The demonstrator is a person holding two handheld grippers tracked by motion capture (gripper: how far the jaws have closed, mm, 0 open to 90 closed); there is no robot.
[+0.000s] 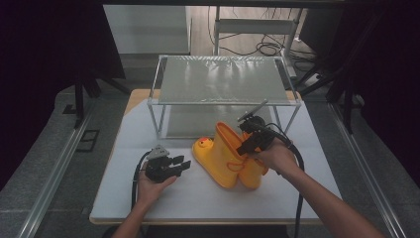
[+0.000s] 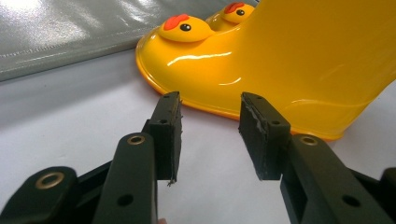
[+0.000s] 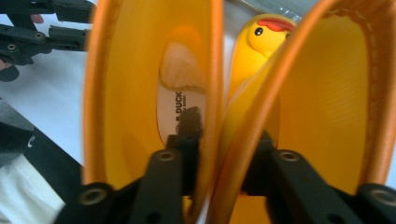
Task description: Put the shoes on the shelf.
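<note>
Two yellow rubber boots with duck faces on the toes stand side by side on the white table (image 1: 163, 198): the left boot (image 1: 221, 158) and the right boot (image 1: 253, 172). My right gripper (image 1: 250, 144) comes down on their tops. In the right gripper view it (image 3: 224, 135) has one jaw inside the left boot (image 3: 135, 70) and the other inside the right boot (image 3: 327, 93), pinching their two touching walls together. My left gripper (image 1: 184, 165) rests low on the table left of the boots, open with nothing between its jaws (image 2: 210, 105), pointing at the nearer boot's foot (image 2: 299, 60).
A low metal-framed rack (image 1: 223, 79) with a grey shelf top stands behind the boots, its front legs close to them. The person's left hand holds the left gripper near the table's front edge. Cables trail from both grippers toward the person.
</note>
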